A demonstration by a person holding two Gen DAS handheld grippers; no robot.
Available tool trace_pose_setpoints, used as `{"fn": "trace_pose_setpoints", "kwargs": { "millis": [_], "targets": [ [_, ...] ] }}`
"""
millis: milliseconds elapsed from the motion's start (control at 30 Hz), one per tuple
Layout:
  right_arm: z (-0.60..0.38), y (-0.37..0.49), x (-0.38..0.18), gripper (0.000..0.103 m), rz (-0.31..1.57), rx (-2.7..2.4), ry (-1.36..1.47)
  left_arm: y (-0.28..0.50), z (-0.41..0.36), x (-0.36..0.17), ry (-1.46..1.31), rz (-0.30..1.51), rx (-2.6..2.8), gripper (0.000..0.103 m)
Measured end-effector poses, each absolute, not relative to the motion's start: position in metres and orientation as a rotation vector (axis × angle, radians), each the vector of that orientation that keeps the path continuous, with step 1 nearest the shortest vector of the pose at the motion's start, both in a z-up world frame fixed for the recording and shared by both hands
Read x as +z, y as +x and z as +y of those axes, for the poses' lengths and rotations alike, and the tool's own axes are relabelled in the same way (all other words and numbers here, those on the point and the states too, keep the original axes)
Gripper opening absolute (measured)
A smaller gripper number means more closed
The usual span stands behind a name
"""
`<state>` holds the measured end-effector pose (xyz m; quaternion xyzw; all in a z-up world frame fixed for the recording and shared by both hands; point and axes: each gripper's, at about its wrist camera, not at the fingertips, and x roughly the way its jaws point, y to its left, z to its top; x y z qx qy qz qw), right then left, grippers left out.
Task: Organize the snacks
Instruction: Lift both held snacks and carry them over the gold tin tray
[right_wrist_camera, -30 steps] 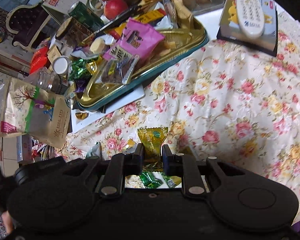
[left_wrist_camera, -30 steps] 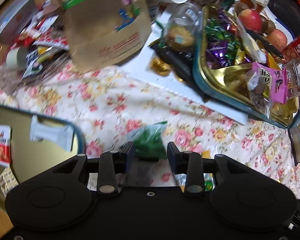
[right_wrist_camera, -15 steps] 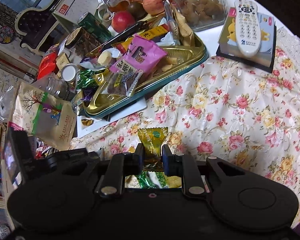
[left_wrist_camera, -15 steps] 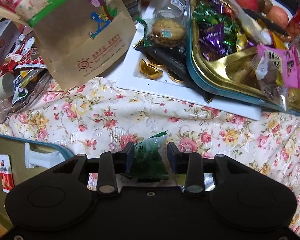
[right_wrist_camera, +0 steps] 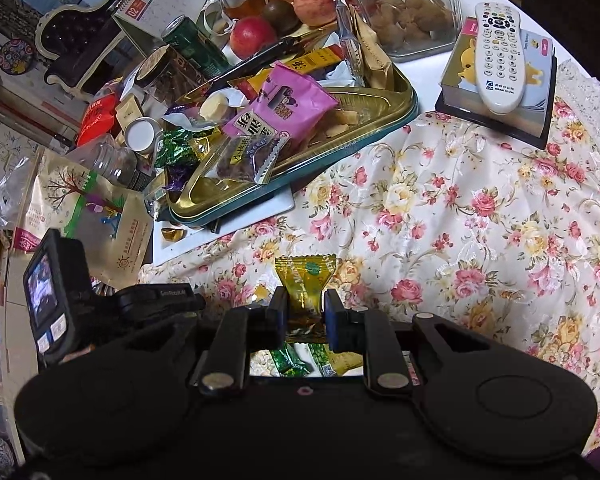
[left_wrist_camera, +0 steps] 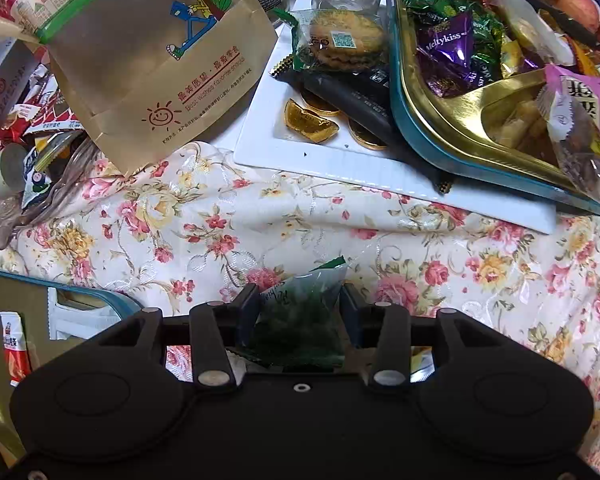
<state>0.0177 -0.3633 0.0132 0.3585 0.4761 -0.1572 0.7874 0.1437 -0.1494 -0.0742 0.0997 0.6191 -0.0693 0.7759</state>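
Observation:
A green triangular snack packet (left_wrist_camera: 300, 320) lies between the jaws of my left gripper (left_wrist_camera: 298, 294), low over the floral tablecloth (left_wrist_camera: 260, 220). The jaws are opening, and a thin gap shows beside the left pad (left_wrist_camera: 249, 304). My right gripper (right_wrist_camera: 305, 300) is shut on a yellow wrapped candy (right_wrist_camera: 306, 274), which sticks up above the fingers. Several loose green and yellow candies (right_wrist_camera: 290, 360) lie on the cloth under it. A gold tray with a teal rim (left_wrist_camera: 420, 128) (right_wrist_camera: 340, 152) is heaped with snacks. A second gold tray (left_wrist_camera: 80, 288) shows at the lower left with a red packet (left_wrist_camera: 14, 352).
A brown paper snack bag (left_wrist_camera: 160, 60) lies at the upper left, next to a white board (left_wrist_camera: 340, 168) with gold coins. A remote (right_wrist_camera: 500, 60) rests on a book at the far right. Apples (right_wrist_camera: 252, 34) and jars crowd the back. The left unit's camera screen (right_wrist_camera: 44, 292) shows at the left.
My left gripper has sunk toward the cloth, and its jaws stand wider around the green packet. The right gripper has kept still with the yellow candy.

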Motion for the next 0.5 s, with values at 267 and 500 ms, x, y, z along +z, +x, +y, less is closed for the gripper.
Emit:
{"fn": "trace_pose_setpoints", "kwargs": {
  "millis": [267, 500],
  "targets": [
    [-0.379, 0.001, 0.015, 0.021, 1.016, -0.363, 0.785, 0.146, -0.156, -0.076, 0.236, 1.312, -0.103, 0.05],
    [-0.394, -0.013, 0.02, 0.021, 0.993, -0.379, 0.811, 0.137, -0.177, -0.065, 0.174, 1.312, -0.164, 0.044]
  ]
}}
